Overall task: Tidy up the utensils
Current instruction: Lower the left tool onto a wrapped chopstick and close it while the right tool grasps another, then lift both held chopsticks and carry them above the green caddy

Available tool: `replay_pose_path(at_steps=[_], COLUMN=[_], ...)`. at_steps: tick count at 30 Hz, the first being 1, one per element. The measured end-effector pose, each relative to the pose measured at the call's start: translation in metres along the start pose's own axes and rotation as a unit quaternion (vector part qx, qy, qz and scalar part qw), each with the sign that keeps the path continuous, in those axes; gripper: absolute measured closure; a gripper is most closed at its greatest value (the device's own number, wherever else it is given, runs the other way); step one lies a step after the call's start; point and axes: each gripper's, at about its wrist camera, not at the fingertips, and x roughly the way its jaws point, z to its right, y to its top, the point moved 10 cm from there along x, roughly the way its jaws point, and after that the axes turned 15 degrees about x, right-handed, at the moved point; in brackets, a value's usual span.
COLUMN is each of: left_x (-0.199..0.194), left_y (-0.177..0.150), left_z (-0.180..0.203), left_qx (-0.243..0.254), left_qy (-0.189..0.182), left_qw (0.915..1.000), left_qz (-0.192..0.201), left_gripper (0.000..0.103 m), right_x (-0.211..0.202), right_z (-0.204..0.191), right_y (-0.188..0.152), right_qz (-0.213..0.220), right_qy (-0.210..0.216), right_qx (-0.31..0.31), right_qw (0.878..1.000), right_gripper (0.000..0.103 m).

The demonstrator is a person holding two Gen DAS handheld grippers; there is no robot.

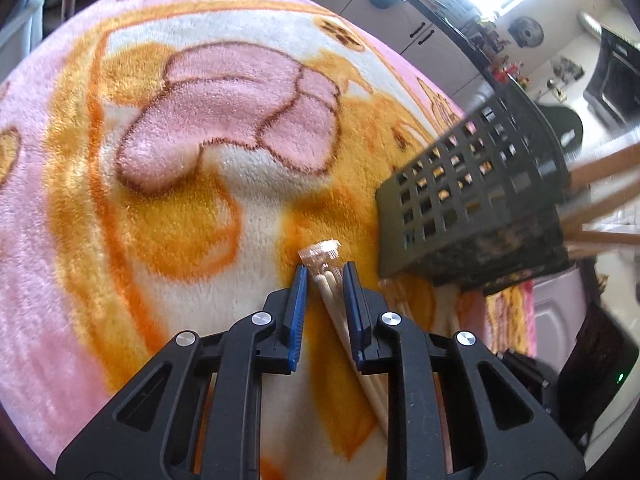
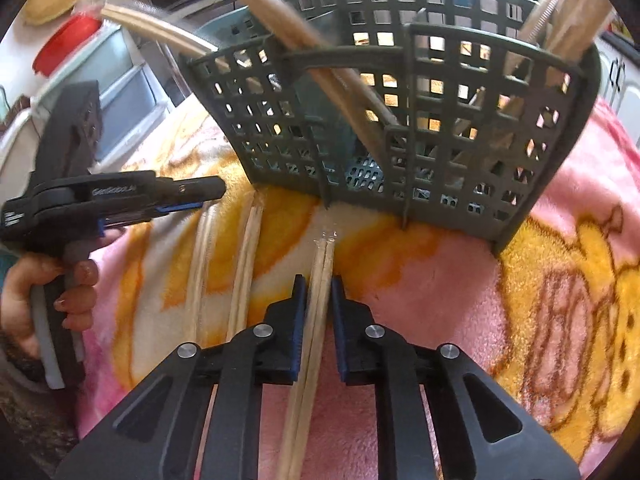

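A dark green slotted utensil basket (image 2: 400, 120) stands on a pink and orange blanket (image 1: 160, 160), with several wrapped chopstick pairs sticking out of it. It also shows in the left wrist view (image 1: 472, 200). My left gripper (image 1: 325, 270) straddles a wrapped chopstick pair (image 1: 328, 280) lying on the blanket, its jaws narrowly apart around it. My right gripper (image 2: 319, 282) likewise straddles another wrapped chopstick pair (image 2: 320, 272) just in front of the basket. The left gripper (image 2: 188, 196) shows at the left of the right wrist view.
Two more wrapped chopstick pairs (image 2: 244, 264) lie on the blanket left of my right gripper. Kitchen cabinets (image 1: 400, 20) and a counter stand behind the blanket. A red lid (image 2: 64, 48) sits on a shelf at far left.
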Motion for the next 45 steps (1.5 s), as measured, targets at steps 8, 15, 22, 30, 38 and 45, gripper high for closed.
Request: replay_pose_path(at_steps=[8, 15, 22, 30, 38, 45], left_x=[0.005, -0.011, -0.06, -0.118, -0.155, -0.175], left_y=[0.008, 0.011, 0.013, 0.02, 0.021, 0.022], left_z=[0.001, 0.011, 0.036, 0.072, 0.113, 0.138], left_qx=[0.011, 0.034, 0.057, 0.078, 0.119, 0.142], left_qy=[0.017, 0.014, 0.003, -0.027, -0.047, -0.059], left_qw=[0.9998, 0.9988, 0.9933, 0.9828, 0.9705, 0.9617], left_qz=[0.0, 0.033, 0.1, 0.165, 0.204, 0.227], left_gripper=[0.095, 0.099, 0.099, 0.1, 0.1, 0.1], right_x=[-0.027, -0.047, -0.076, -0.104, -0.133, -0.158], right_z=[-0.015, -0.025, -0.016, -0.016, -0.027, -0.022], right_y=[0.003, 0.01, 0.009, 0.018, 0.02, 0.025], right_qz=[0.03, 0.055, 0.081, 0.108, 0.145, 0.185], right_qy=[0.027, 0.04, 0.054, 0.069, 0.075, 0.073], right_qx=[-0.017, -0.027, -0.022, -0.019, -0.028, -0.028], right_qw=[0.999, 0.997, 0.995, 0.992, 0.986, 0.98], right_gripper=[0.091, 0.092, 0.092, 0.092, 0.092, 0.092])
